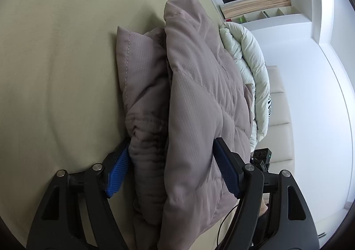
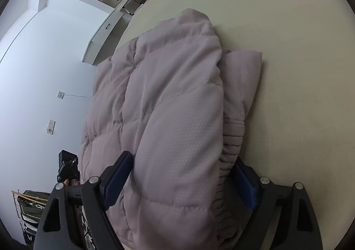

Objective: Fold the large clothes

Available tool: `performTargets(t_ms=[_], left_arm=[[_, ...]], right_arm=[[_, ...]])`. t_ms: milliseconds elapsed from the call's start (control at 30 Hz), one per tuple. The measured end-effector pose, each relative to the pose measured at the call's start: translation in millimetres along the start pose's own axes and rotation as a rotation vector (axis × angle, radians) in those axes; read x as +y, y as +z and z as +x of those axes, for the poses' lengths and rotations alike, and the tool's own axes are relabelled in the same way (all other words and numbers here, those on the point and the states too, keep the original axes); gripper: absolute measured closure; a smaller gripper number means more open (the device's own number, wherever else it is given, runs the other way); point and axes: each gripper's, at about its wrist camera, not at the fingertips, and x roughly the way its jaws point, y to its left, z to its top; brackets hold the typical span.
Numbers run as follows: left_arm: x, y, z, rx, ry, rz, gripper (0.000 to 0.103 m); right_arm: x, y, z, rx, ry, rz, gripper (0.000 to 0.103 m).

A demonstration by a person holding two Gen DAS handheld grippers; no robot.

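1 padded jacket (image 1: 195,99) on beige mattress (image 1: 62,72)

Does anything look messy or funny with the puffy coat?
Nothing broken. The folded puffy coat is a bit lopsided: its top layer does not line up with the one below, so a lower flap sticks out sideways.

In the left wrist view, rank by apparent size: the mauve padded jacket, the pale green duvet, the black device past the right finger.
1. mauve padded jacket, largest, though it is nearest the camera.
2. pale green duvet, partly hidden behind it.
3. black device, smallest.
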Motion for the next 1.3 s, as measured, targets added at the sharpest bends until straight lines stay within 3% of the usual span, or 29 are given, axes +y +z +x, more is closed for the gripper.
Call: performTargets(t_ms=[67, 200, 367, 433, 533, 733, 967, 1067, 1167, 1233, 1300], left_arm=[[2, 7, 7, 0.013, -0.012, -0.005, 0.032], [10, 17, 19, 0.016, -0.004, -0.023, 0.045], [5, 17, 20, 0.007, 0.01, -0.001, 0.067], [-7, 14, 16, -0.009, 0.038, 0.018, 0.071], [-25, 4, 1, -0.021, 0.056, 0.035, 0.074], [-55, -35, -34, -0.017, 0.061, 0.088, 0.075], [-66, -141, -100, 0.006, 0.073, 0.117, 0.074], [-46, -186, -110, 0.028, 0.091, 0.088, 0.073], [-12, -217, -105, 0.047, 0.074, 0.032, 0.068], [12, -228, -105, 0.036, 0.0, -0.037, 0.065], [15, -231, -104, 0.026, -0.014, -0.082, 0.063]], right_arm=[[-1, 6, 6, 0.006, 0.014, 0.007, 0.015], [3, 21, 20, 0.025, 0.016, 0.004, 0.017], [18, 18, 21, 0.012, -0.025, -0.049, 0.036], [30, 13, 13, -0.021, -0.061, -0.079, 0.051], [53, 4, 0, -0.059, -0.115, -0.116, 0.061], [92, -35, -34, -0.082, -0.142, -0.175, 0.068], [97, -123, -85, -0.058, -0.09, -0.169, 0.069], [76, -167, -97, -0.054, -0.076, -0.117, 0.068], [36, -202, -84, -0.066, -0.096, -0.027, 0.056], [13, -210, -78, -0.101, -0.048, 0.029, 0.04], [-2, -212, -74, -0.119, 0.014, 0.109, 0.036]])
